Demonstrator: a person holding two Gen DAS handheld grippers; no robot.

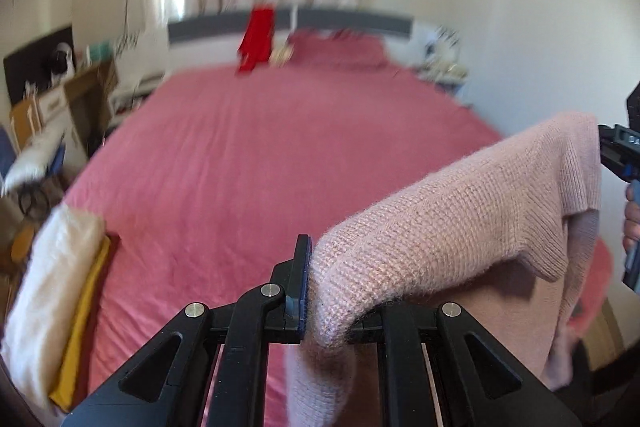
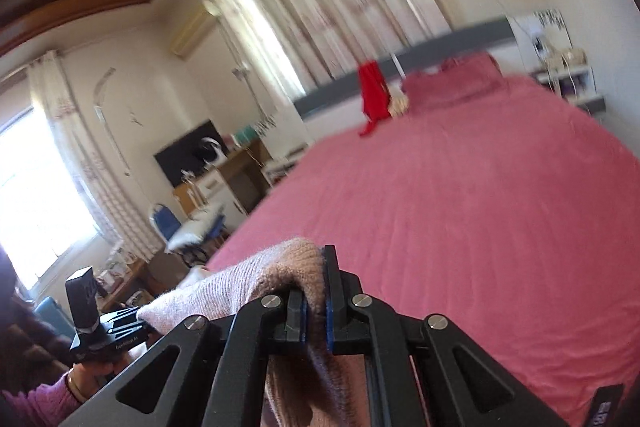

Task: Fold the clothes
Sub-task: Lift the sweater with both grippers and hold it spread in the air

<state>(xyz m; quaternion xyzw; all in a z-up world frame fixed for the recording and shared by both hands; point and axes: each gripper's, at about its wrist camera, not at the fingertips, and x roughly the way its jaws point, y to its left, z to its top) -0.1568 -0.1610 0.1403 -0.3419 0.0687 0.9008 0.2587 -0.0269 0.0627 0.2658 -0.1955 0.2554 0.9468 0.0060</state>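
Observation:
A pale pink knitted sweater (image 1: pixel 448 227) hangs stretched between my two grippers, above the near edge of a bed with a pink cover (image 1: pixel 280 155). My left gripper (image 1: pixel 310 291) is shut on one end of the sweater; knit bulges over and hides its right finger. In the right wrist view my right gripper (image 2: pixel 316 307) is shut on the other end of the sweater (image 2: pixel 248 287), which bunches between its blue pads and hangs down below. The right gripper shows at the right edge of the left wrist view, the left gripper (image 2: pixel 108 331) at lower left of the right wrist view, held by a hand.
A stack of folded clothes, white (image 1: pixel 52 287) over yellow (image 1: pixel 86 319), lies on the bed's left edge. A red garment (image 1: pixel 256 41) hangs over the grey headboard (image 1: pixel 348 19) by the pillows. A desk and a blue chair (image 2: pixel 168 223) stand to the left, a nightstand (image 2: pixel 568 79) to the right.

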